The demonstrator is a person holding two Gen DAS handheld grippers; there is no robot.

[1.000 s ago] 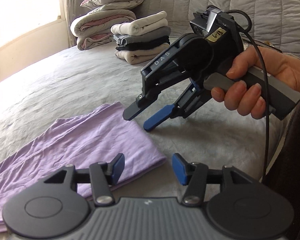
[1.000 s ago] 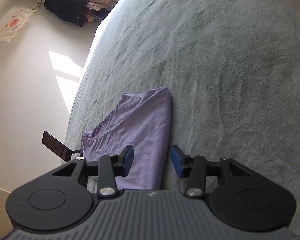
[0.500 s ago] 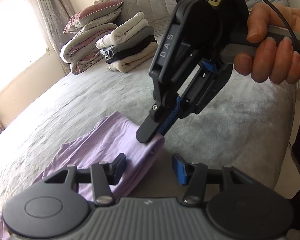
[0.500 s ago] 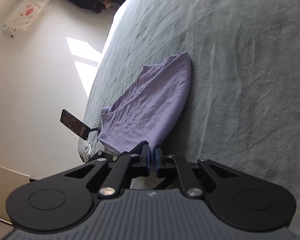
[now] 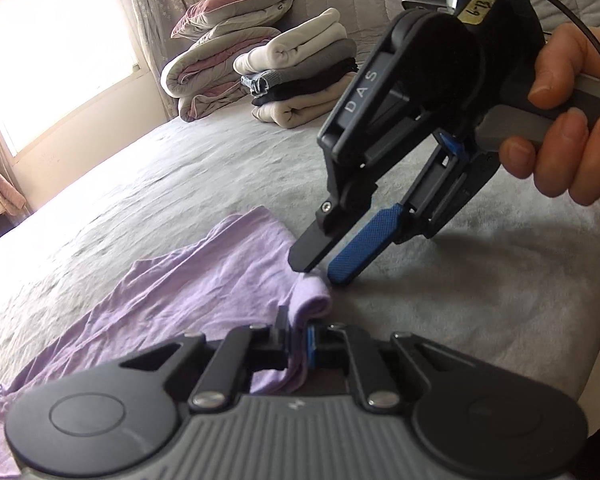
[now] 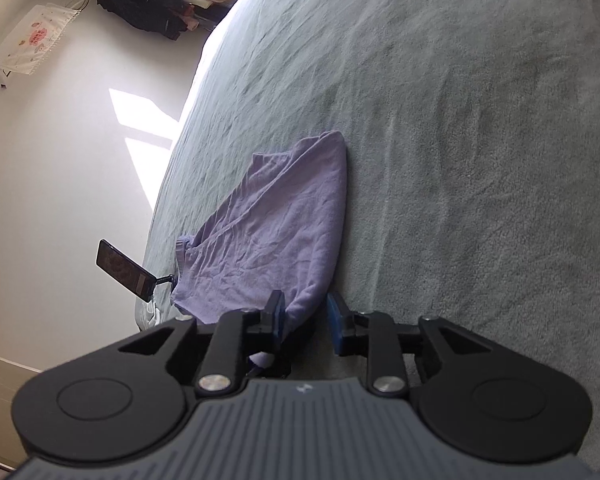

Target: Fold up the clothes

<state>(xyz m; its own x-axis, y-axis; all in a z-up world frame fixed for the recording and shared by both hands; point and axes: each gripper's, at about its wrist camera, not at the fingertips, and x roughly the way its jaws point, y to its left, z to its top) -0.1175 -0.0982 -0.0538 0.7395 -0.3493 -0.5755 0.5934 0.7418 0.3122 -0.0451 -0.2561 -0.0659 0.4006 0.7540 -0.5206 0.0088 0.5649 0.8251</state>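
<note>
A lilac garment [image 5: 204, 280] lies flat on the grey bedspread [image 5: 480, 300], its near corner rolled up. My left gripper [image 5: 298, 340] is closing, and its pads pinch the garment's near edge just behind that corner. A hand holds my right gripper [image 5: 320, 271] from the right; its jaws are opening, tips just above the rolled corner. In the right wrist view the right gripper [image 6: 304, 308] stands apart with the corner of the garment [image 6: 276, 216] loose between the pads, and the right pad clear of it.
A stack of folded clothes [image 5: 300, 76] and piled quilts and pillows [image 5: 228, 40] sit at the far end of the bed. A phone on a stand [image 6: 124, 270] is at the bed's edge. Dark clothes [image 6: 148, 4] hang by the wall.
The left gripper dropped a little and closed on the garment's edge. The right gripper came in, pinched the corner half a second ago, then opened again and let it go.
</note>
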